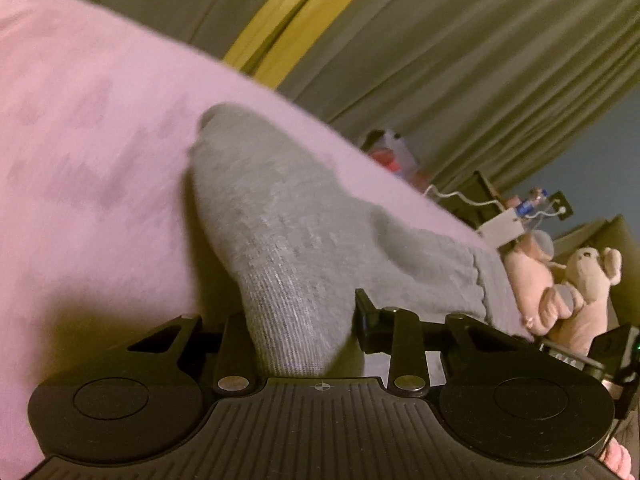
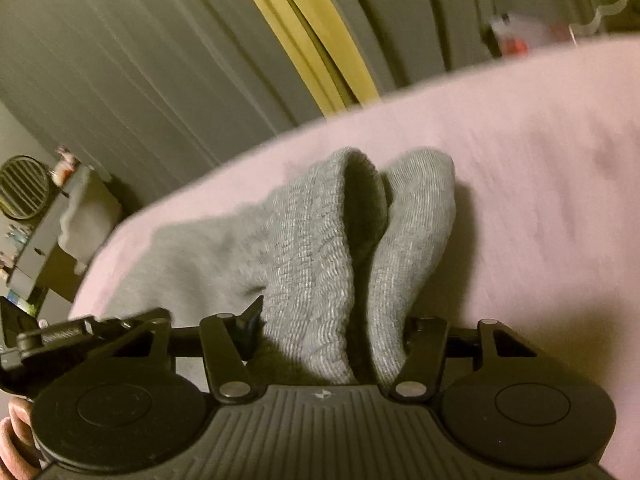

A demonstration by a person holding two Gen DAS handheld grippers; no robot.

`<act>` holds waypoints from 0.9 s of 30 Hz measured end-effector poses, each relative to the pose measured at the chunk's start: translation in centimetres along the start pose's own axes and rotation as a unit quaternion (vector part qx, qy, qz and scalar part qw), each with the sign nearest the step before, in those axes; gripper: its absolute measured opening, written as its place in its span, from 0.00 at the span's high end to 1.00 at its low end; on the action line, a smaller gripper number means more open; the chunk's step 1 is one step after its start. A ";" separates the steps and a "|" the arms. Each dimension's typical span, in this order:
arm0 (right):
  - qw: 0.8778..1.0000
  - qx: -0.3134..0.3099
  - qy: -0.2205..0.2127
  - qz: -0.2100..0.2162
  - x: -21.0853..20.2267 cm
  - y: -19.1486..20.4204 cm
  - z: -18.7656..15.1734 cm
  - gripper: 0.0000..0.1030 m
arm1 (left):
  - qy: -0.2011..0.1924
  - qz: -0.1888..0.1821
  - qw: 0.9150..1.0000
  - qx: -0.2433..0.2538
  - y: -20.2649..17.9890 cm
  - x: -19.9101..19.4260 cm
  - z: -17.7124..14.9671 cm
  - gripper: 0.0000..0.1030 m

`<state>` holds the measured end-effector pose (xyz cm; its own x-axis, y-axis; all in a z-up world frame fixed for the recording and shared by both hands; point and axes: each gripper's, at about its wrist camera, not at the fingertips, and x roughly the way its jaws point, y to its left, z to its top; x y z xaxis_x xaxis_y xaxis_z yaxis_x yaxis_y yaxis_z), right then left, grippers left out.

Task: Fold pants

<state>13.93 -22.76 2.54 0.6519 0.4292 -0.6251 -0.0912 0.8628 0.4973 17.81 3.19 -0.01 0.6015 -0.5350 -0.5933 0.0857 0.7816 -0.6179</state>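
Gripping grey pants [image 1: 280,240], both hand-held grippers, pink bedsheet [image 1: 80,160]

Setting: a home bedroom, as I see it from both my hands.
- Bed with pink sheet [image 1: 100,160], filling most of both views; my work lies on it.
- Grey-green curtains [image 1: 460,60], floor-length and pleated, with a yellow strip [image 1: 288,24] showing at the gap between them.
- Stuffed toys [image 1: 560,284], pink and beige, lying at the bed's edge.
- Bedside clutter [image 1: 532,208]: white cable, small bottles, a white box, too blurred to name closer.
- Round slatted fan or heater [image 2: 24,188] beside a low piece of furniture, left of the right-wrist view.
- Blue wall [image 1: 600,152] behind the curtains.
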 end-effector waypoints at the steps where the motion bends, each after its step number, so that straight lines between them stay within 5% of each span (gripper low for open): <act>1: 1.000 -0.004 -0.014 0.008 -0.4 0.6 0.4 0.45 | -0.005 -0.003 1.000 0.005 -0.5 -0.1 0.4 0.66; 5: 0.998 -0.023 -0.051 0.010 -1.2 1.6 2.5 0.45 | -0.024 -0.009 0.999 0.025 -1.6 -0.1 1.7 0.64; 6: 0.999 -0.015 -0.052 0.007 -1.0 1.3 3.0 0.42 | -0.018 -0.004 1.000 0.020 -1.4 0.0 2.2 0.55; 8: 0.999 0.003 -0.038 -0.025 -0.3 0.3 3.7 0.29 | -0.006 0.061 0.998 -0.008 -0.6 0.4 2.7 0.38; 10: 0.994 0.007 -0.038 -0.097 -0.4 -0.3 3.6 0.22 | -0.009 0.137 0.990 -0.008 0.1 0.0 2.3 0.33; 14: 0.989 -0.056 -0.067 -0.118 -1.8 0.3 1.9 0.06 | 0.018 0.116 0.993 0.019 0.0 -1.1 -0.4 0.12; 18: 0.990 -0.079 -0.033 -0.115 -0.4 0.7 0.2 0.06 | 0.063 0.140 0.987 0.048 -0.1 0.0 -3.6 0.08; 20: 0.978 -0.114 0.024 -0.176 1.9 0.4 -1.1 0.03 | 0.045 0.152 0.984 0.081 0.0 0.2 -5.2 0.06; 27: 0.977 -0.121 0.006 -0.173 0.6 0.1 -2.0 0.04 | 0.014 0.168 0.981 0.099 -1.7 -1.3 -6.9 0.06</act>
<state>12.84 -21.94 1.01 0.6670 0.1019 -0.7381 -0.0421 0.9942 0.0992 11.40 0.33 -1.68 0.6005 -0.2428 -0.7619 0.0408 0.9609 -0.2740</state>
